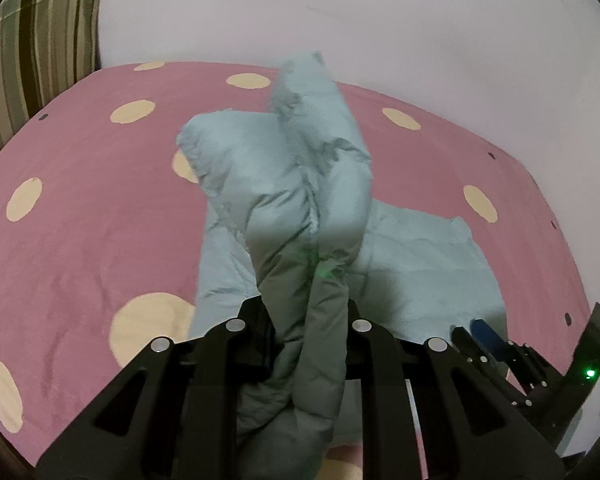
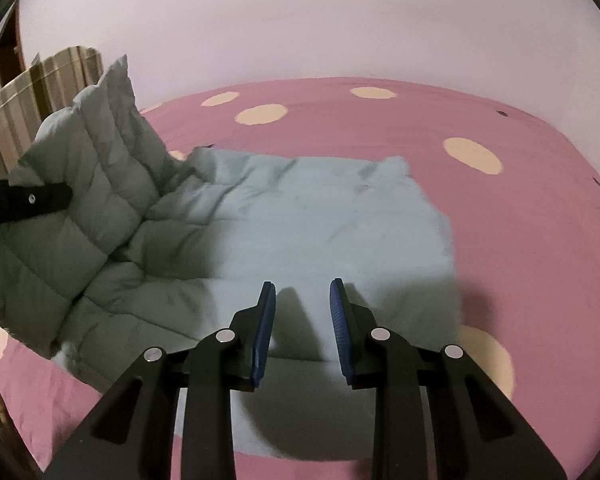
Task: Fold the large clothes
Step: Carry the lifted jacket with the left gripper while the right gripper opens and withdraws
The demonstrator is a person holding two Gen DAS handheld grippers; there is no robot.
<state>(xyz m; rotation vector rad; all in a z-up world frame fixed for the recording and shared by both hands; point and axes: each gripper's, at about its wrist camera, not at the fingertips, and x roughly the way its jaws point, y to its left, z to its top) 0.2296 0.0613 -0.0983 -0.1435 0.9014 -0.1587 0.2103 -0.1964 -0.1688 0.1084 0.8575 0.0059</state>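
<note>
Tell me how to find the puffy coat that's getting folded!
Look at the big pink bed cover with cream dots. In its middle lies the puffy coat, pale blue-grey and quilted. One part is lifted, pinched by the left gripper, while the right gripper hovers empty above it. It is the only soft, puffy, blue-grey thing on the pink.

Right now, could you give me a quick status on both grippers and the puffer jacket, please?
Left gripper shut on lifted puffer jacket sleeve. Right gripper open, empty, above the flat part. Jacket on pink spotted bedspread. Nothing in the way.
</note>
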